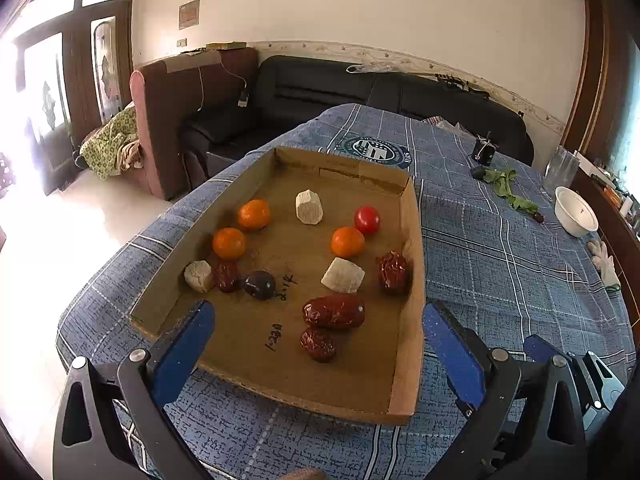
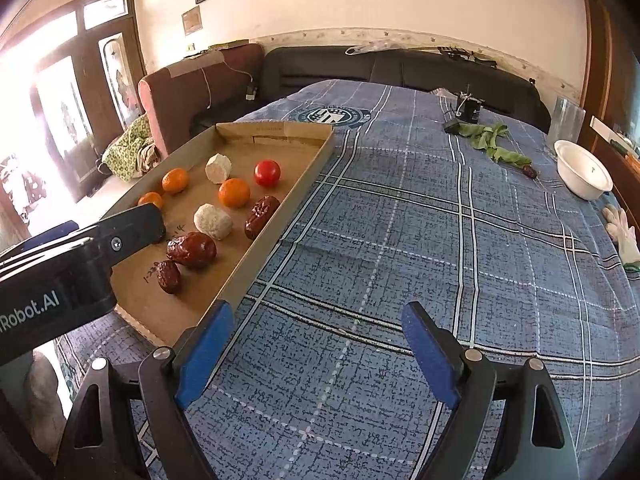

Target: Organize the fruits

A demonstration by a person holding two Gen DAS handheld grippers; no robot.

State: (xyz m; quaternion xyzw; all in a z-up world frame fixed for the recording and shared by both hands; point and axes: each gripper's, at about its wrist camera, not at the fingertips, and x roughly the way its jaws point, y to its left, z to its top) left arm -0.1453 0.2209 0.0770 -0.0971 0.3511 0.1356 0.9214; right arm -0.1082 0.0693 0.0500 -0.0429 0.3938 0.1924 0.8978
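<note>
A shallow cardboard tray (image 1: 412, 240) (image 2: 256, 256) lies on the blue plaid cloth. It holds three oranges (image 1: 348, 242) (image 2: 234, 192), a red tomato (image 1: 367, 220) (image 2: 267, 173), three pale chunks (image 1: 343, 275) (image 2: 213, 221), several red dates (image 1: 334, 311) (image 2: 192, 249) and a dark plum (image 1: 260, 285). My left gripper (image 1: 318, 330) is open over the tray's near end, empty. My right gripper (image 2: 318, 344) is open and empty over the cloth, right of the tray. The left gripper's body hides the tray's left part in the right wrist view.
A white bowl (image 1: 576, 211) (image 2: 584, 174) stands at the table's right edge, with green leaves (image 1: 506, 188) (image 2: 490, 140), a small black object (image 1: 484, 152) (image 2: 468, 110), a clear container (image 2: 566, 120) and a white glove (image 2: 624, 234) nearby. A sofa (image 1: 320, 92) stands beyond the table.
</note>
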